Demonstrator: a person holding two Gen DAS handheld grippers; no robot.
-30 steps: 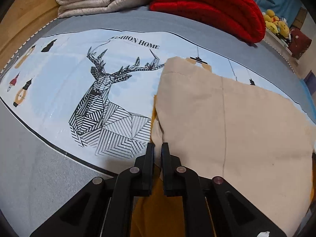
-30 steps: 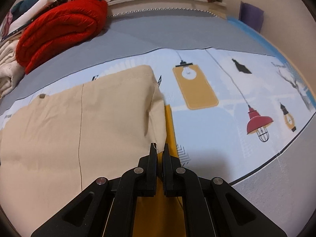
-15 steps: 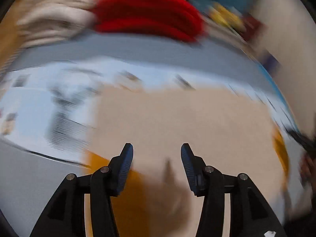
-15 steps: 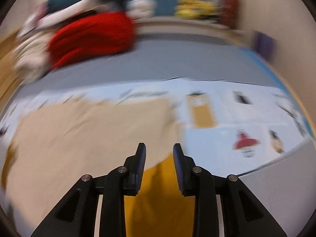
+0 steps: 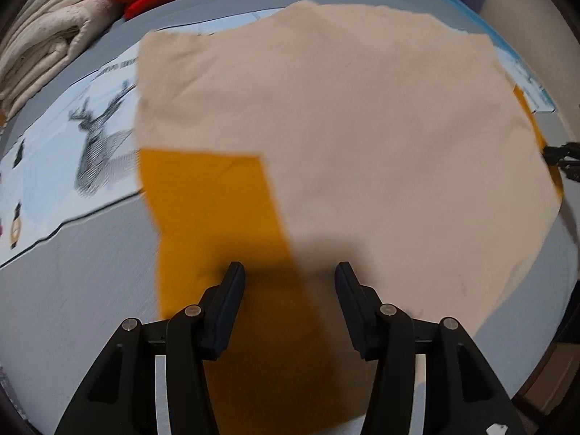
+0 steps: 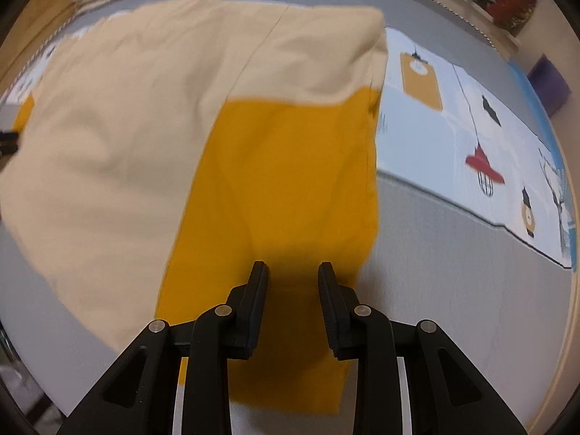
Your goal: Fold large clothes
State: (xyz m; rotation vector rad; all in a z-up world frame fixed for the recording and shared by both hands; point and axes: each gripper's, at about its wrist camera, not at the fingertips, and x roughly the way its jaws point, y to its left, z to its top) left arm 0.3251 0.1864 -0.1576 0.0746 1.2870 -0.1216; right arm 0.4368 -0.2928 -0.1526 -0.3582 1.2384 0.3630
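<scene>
grey bed [image 5: 83,282] carries a printed sheet [image 6: 471,116]; folded beige garment [image 5: 362,116] with mustard panels [image 6: 290,181] lies flat just ahead of both. left hand-held gripper [image 5: 289,275] spread wide, holding nothing; right hand-held gripper [image 6: 293,275] spread above the mustard part

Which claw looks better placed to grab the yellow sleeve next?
Probably the right claw: it is open with the mustard-yellow fabric sleeve centred between its fingers. The left claw, also open, straddles yellow and beige.

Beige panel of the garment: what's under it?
Orange fabric shows from under the beige panel's edge, and the printed mat beyond. How far either runs underneath is hidden.
</scene>
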